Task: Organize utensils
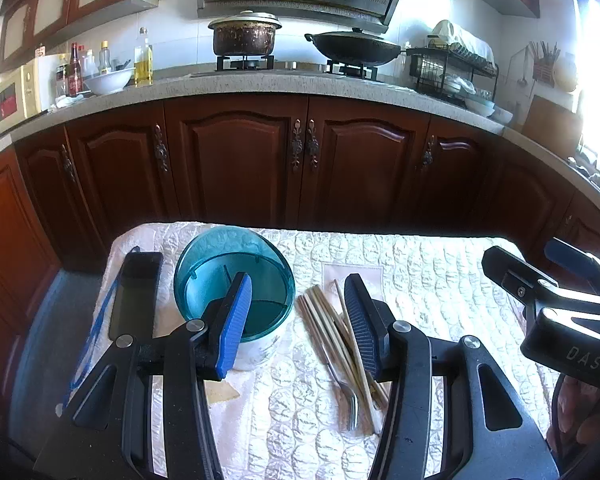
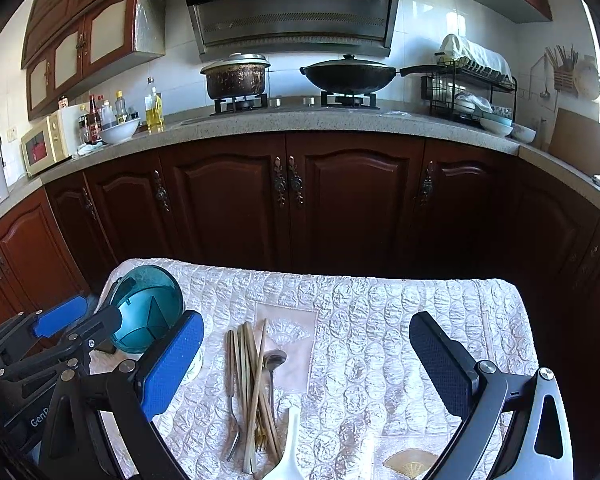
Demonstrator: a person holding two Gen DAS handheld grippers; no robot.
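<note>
Utensils are all still in one heap on the desk (image 2: 380, 300): chopsticks (image 2: 249, 372), a fork (image 2: 233, 420), a spoon (image 2: 274, 360) and a white ladle-looking thing (image 2: 290, 444) at the near edge, piled on the quilted cloth (image 2: 380, 320). Just left of the pile sits the blue holder (image 1: 236, 280) with dividers inside, nothing in it yet from what shows. So this looks like the very start, sorting not begun. Left gripper (image 1: 298, 320) has its jaws spread wide, one by the holder, one touching or just over the chopsticks. Right gripper (image 2: 306, 364) is wide open too, holding nothing, straddling the heap. Next move probably means dropping onto one piece and pinching it thin, since the sticks overlap and could drag each other.
</note>
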